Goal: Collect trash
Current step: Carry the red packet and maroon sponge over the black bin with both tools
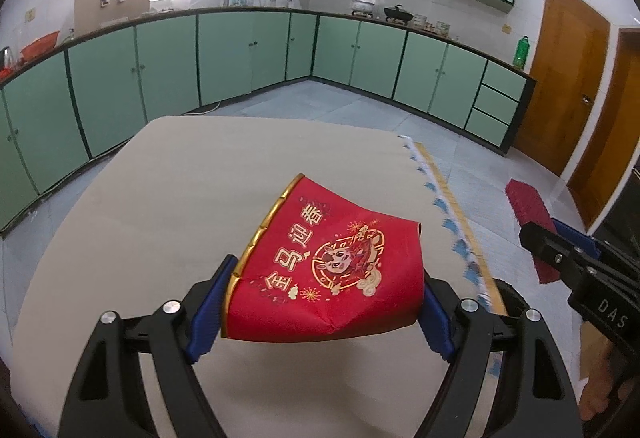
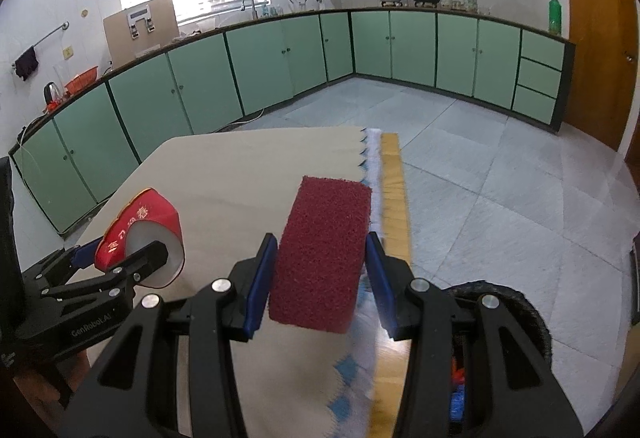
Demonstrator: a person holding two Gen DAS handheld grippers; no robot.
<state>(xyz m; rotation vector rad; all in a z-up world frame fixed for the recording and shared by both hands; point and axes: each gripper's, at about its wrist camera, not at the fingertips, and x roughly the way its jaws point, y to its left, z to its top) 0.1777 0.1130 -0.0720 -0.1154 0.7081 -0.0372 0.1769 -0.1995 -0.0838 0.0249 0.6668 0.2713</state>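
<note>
My left gripper [image 1: 320,302] is shut on a red paper cup [image 1: 332,270] with gold rim and gold print, squashed a little between the blue pads and held above the beige tablecloth [image 1: 140,205]. It also shows in the right wrist view [image 2: 140,238], at the left. My right gripper [image 2: 320,270] is shut on a dark red scrub sponge [image 2: 324,250], held above the table's right edge. The sponge [image 1: 528,213] and right gripper [image 1: 560,250] show at the right of the left wrist view.
The table's wooden edge [image 2: 394,189] with a blue-patterned cloth fringe runs along the right. A dark round bin [image 2: 516,318] sits low at the right, beside the table, with coloured items inside. Green kitchen cabinets [image 1: 224,57] line the far walls; tiled floor [image 2: 500,177] lies beyond.
</note>
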